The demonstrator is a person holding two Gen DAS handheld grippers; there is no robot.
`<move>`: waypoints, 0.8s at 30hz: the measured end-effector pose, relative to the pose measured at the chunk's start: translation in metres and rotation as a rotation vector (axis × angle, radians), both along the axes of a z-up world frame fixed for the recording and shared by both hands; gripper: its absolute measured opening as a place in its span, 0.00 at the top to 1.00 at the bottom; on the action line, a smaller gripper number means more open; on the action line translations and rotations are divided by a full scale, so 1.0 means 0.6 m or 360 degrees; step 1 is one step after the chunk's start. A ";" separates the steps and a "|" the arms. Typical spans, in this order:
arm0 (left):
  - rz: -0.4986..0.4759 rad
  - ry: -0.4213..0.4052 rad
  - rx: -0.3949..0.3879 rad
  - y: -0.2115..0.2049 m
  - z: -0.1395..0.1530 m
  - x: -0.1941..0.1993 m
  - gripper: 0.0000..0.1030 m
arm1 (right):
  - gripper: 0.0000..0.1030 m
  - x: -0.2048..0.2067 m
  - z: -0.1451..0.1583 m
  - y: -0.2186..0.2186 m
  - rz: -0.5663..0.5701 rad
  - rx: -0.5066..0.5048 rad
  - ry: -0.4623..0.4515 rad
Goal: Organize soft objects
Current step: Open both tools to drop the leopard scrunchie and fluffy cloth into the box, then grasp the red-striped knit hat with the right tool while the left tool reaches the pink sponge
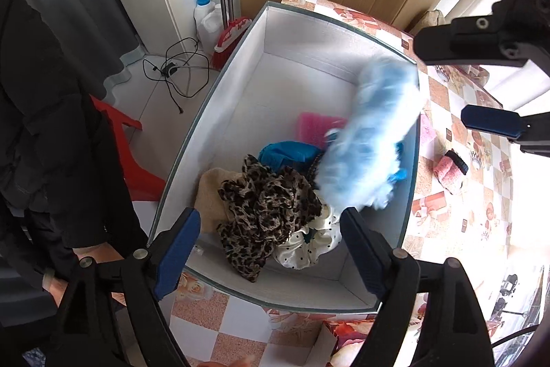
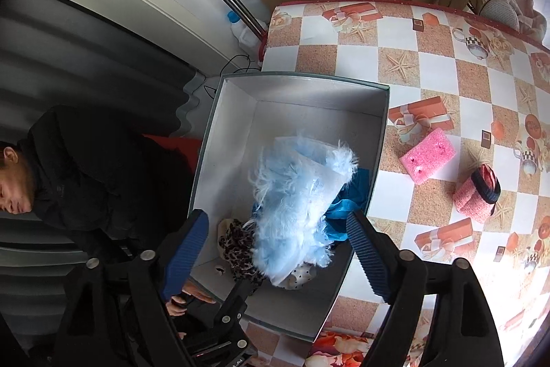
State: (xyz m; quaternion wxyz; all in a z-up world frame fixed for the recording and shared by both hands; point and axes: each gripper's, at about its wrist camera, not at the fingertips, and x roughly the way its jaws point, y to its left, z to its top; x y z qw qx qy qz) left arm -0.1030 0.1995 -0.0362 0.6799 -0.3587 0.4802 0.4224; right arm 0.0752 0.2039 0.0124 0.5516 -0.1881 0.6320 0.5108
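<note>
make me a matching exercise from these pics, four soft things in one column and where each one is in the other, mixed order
Things:
1. fluffy light blue item
2. leopard print cloth
3. pink sponge
4. pink roll with black band

Places:
A. on the tablecloth, nearest the box's right wall
B. topmost on the pile in the white box
C. on the tablecloth, farther right of the box
D. in the box, beside the white polka-dot fabric

Pairs: 1-B, 2-D, 3-A, 4-C
</note>
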 end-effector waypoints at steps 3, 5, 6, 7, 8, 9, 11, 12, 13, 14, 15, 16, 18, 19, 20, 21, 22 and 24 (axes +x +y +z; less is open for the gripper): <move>-0.0013 -0.0042 -0.0010 -0.002 0.005 0.004 0.12 | 0.12 0.034 0.005 -0.030 -0.0070 -0.0042 0.0047; -0.0037 -0.0089 0.0014 -0.008 0.018 0.010 0.12 | 0.12 0.058 0.010 -0.064 -0.0107 -0.0072 0.0112; -0.0063 -0.0101 0.0031 -0.013 0.026 0.018 0.12 | 0.12 0.069 0.013 -0.086 -0.0125 -0.0093 0.0155; -0.0100 -0.0112 0.0043 -0.018 0.034 0.029 0.12 | 0.12 0.080 0.014 -0.108 -0.0137 -0.0122 0.0195; -0.0143 -0.0120 0.0051 -0.024 0.042 0.043 0.12 | 0.12 0.090 0.016 -0.131 -0.0148 -0.0163 0.0221; -0.0193 -0.0128 0.0060 -0.032 0.050 0.060 0.12 | 0.12 0.101 0.017 -0.156 -0.0159 -0.0204 0.0243; -0.0312 -0.0139 0.0086 -0.048 0.065 0.099 0.12 | 0.12 0.123 0.021 -0.208 -0.0177 -0.0273 0.0289; -0.0374 -0.0138 0.0099 -0.056 0.071 0.121 0.12 | 0.12 0.135 0.022 -0.234 -0.0194 -0.0306 0.0312; -0.0431 -0.0134 0.0107 -0.066 0.075 0.142 0.12 | 0.12 0.148 0.024 -0.260 -0.0213 -0.0341 0.0336; -0.0477 -0.0129 0.0108 -0.074 0.076 0.161 0.12 | 0.12 0.160 0.025 -0.285 -0.0228 -0.0377 0.0356; -0.0513 -0.0126 0.0100 -0.082 0.075 0.178 0.12 | 0.12 0.174 0.028 -0.308 -0.0242 -0.0413 0.0368; -0.0534 -0.0119 0.0090 -0.089 0.072 0.194 0.12 | 0.12 0.186 0.031 -0.329 -0.0248 -0.0451 0.0364; -0.0563 -0.0085 0.0077 -0.102 0.062 0.220 0.12 | 0.12 0.213 0.039 -0.363 -0.0247 -0.0523 0.0309; -0.0575 -0.0062 0.0078 -0.109 0.057 0.231 0.12 | 0.12 0.225 0.042 -0.373 -0.0225 -0.0560 0.0269; -0.0588 -0.0041 0.0078 -0.114 0.052 0.242 0.12 | 0.12 0.238 0.043 -0.380 -0.0200 -0.0582 0.0225; -0.0603 -0.0021 0.0075 -0.120 0.047 0.252 0.12 | 0.12 0.251 0.044 -0.382 -0.0185 -0.0585 0.0172; -0.0613 -0.0006 0.0073 -0.124 0.041 0.260 0.12 | 0.12 0.266 0.041 -0.380 -0.0171 -0.0582 0.0103; -0.0622 0.0004 0.0081 -0.135 0.037 0.275 0.12 | 0.12 0.294 0.030 -0.361 -0.0129 -0.0538 -0.0058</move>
